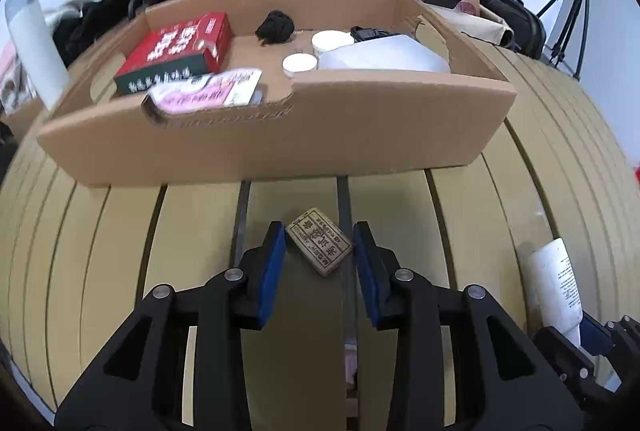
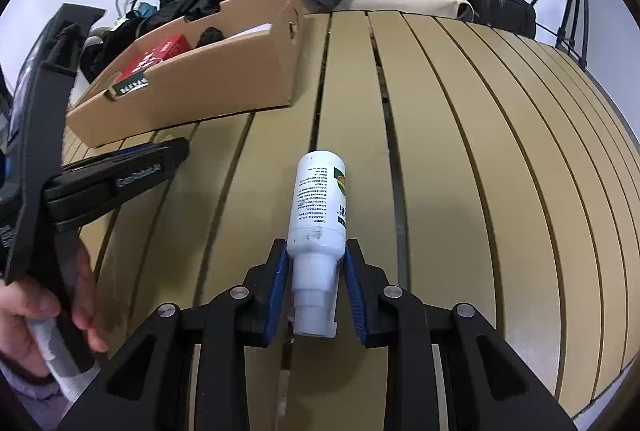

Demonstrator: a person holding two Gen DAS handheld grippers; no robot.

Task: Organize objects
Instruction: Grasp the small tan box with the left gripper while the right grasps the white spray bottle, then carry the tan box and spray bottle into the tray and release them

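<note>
The left gripper [image 1: 319,245] has its fingers spread around a small tan printed block [image 1: 320,247] lying on the slatted worktop [image 1: 460,215], bare slats separating it from the cardboard tray [image 1: 280,135] ahead. The right gripper [image 2: 316,269] clasps a white bottle [image 2: 319,207] at its shoulder, base pointing away, open slats to its right.

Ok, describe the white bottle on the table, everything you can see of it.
The white bottle looks like smooth plastic, with small black print down its side and a label patch in green and other colours near its base. It lies on its side on the slatted table, base pointing away, stepped white cap toward the camera. The right gripper straddles its neck and shoulder, blue pads against or very close to the shoulder. In the left wrist view it lies at the right edge.
</note>
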